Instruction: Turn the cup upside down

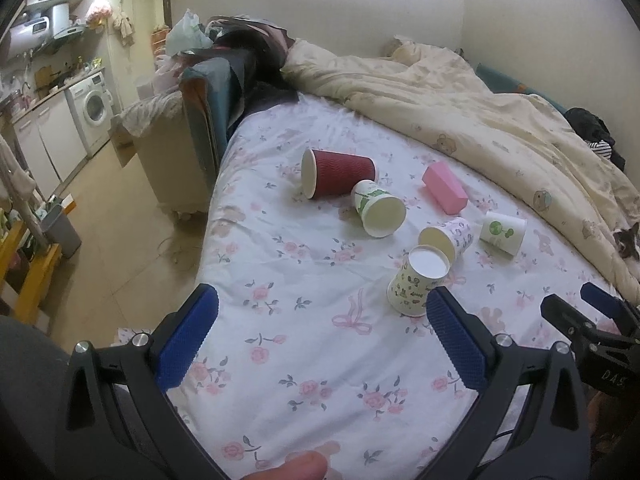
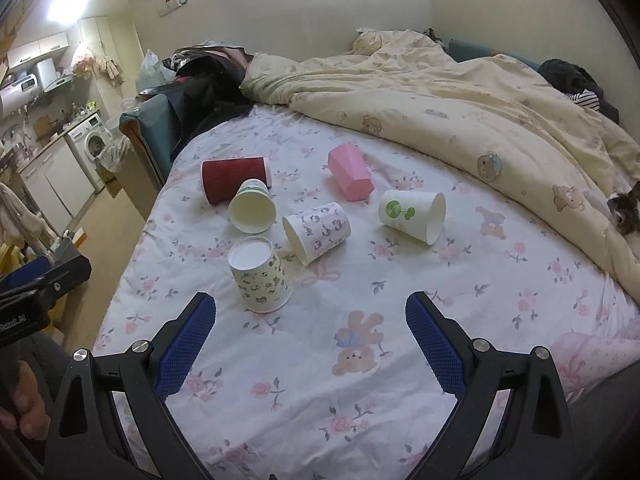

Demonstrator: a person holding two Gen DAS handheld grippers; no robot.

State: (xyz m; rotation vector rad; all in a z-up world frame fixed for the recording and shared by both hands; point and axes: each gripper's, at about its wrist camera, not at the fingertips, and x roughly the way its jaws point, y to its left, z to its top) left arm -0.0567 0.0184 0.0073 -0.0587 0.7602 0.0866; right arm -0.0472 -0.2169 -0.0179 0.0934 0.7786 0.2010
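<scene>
I see both claws spread, left (image 1: 320, 332), right (image 2: 308, 336). Patterned cup (image 2: 260, 276) upside down on bed (image 2: 360, 380), 11 o'clock from right claw.

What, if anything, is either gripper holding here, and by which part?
Nothing is held. The left gripper and the right gripper are both open above the bed sheet, with the nearest cup standing inverted, untouched.

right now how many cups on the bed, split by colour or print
red ribbed cup: 1
pink cup: 1
white cups with green print: 2
white cup with purple print: 1
cream cup with dark print, upside down: 1
total: 6
</scene>
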